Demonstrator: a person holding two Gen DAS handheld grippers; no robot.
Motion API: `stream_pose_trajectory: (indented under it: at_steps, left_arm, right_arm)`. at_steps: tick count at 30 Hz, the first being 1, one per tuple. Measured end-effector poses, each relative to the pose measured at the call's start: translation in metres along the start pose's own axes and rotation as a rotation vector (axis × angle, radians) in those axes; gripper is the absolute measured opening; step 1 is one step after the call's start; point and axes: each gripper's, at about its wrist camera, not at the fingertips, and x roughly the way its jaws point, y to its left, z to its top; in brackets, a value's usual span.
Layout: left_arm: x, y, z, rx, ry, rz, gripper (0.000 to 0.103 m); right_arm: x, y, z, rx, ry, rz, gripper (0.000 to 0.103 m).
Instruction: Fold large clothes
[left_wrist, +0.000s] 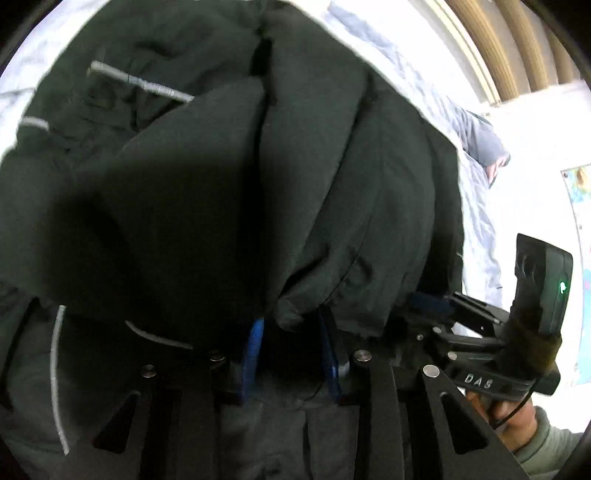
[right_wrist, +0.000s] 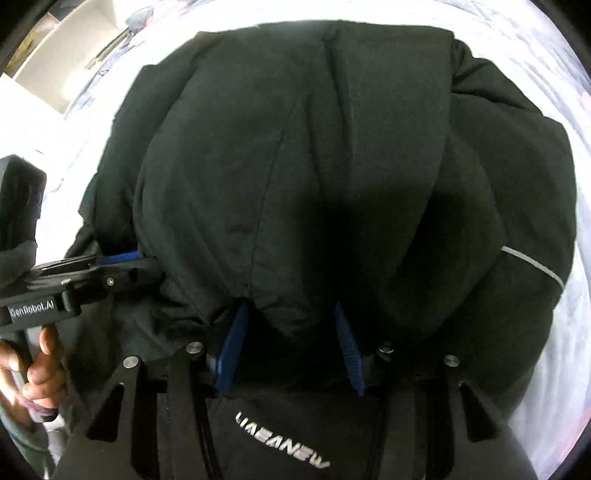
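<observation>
Right wrist: one black jacket (right_wrist: 314, 166).

Dark green-black padded jacket (right_wrist: 314, 155), bunched and partly folded, lying on a white bed sheet (right_wrist: 554, 74). Thick puffy folds piled in the middle, with a deep crease running down the centre. Grey reflective strips (left_wrist: 147, 83) on one side and a grey strip (right_wrist: 532, 267) near the sheet's right edge. White lettering (right_wrist: 282, 441) on the near part. Sleeves not distinguishable.

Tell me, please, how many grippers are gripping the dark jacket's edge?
2: the left gripper and the right gripper side by side on the padded dark green jacket's near edge.
</observation>
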Motion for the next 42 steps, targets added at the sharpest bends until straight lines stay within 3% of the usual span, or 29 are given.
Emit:
stream_pose_trajectory:
  at_steps: [3,7,9,13,15,19,24,28,32,42]
  left_arm:
    - [-0.027,-0.016,-0.009,0.076,-0.046,-0.002,0.032]
    - [-0.054,-0.029,-0.024,0.101,-0.063,-0.084,0.033]
    - [-0.053,-0.031,-0.025,0.098,-0.072,-0.076,0.036]
    - [-0.004,-0.015,-0.017,0.010,0.020,0.112,0.037]
    - [0.011,0.000,-0.016,-0.096,0.039,0.077,0.037]
    - [-0.030,-0.017,-0.035,-0.052,-0.044,0.048,0.037]
    - [-0.097,-0.023,-0.086,-0.023,-0.126,0.042,0.037]
    - [-0.146,-0.018,-0.113,-0.037,-0.184,0.061,0.039]
    - [-0.190,0.010,-0.151,-0.032,-0.222,0.139,0.046]
    - [-0.224,0.060,-0.185,-0.125,-0.228,0.163,0.047]
  right_arm:
    - [-0.029,-0.002,-0.007,0.006,-0.029,0.027,0.051]
    - [-0.064,0.014,-0.024,-0.027,-0.105,0.034,0.052]
    - [-0.057,0.024,-0.023,-0.048,-0.110,-0.008,0.052]
    - [0.013,0.024,-0.023,-0.014,0.040,-0.078,0.050]
    - [0.020,0.021,-0.025,-0.015,0.027,-0.081,0.050]
    - [-0.013,0.023,-0.036,0.005,-0.014,-0.048,0.050]
    - [-0.069,0.010,-0.082,0.075,-0.102,0.035,0.054]
    - [-0.094,0.001,-0.116,0.098,-0.125,0.020,0.056]
    - [-0.113,-0.006,-0.149,0.128,-0.135,-0.010,0.056]
    - [-0.149,-0.026,-0.222,0.322,-0.167,-0.033,0.060]
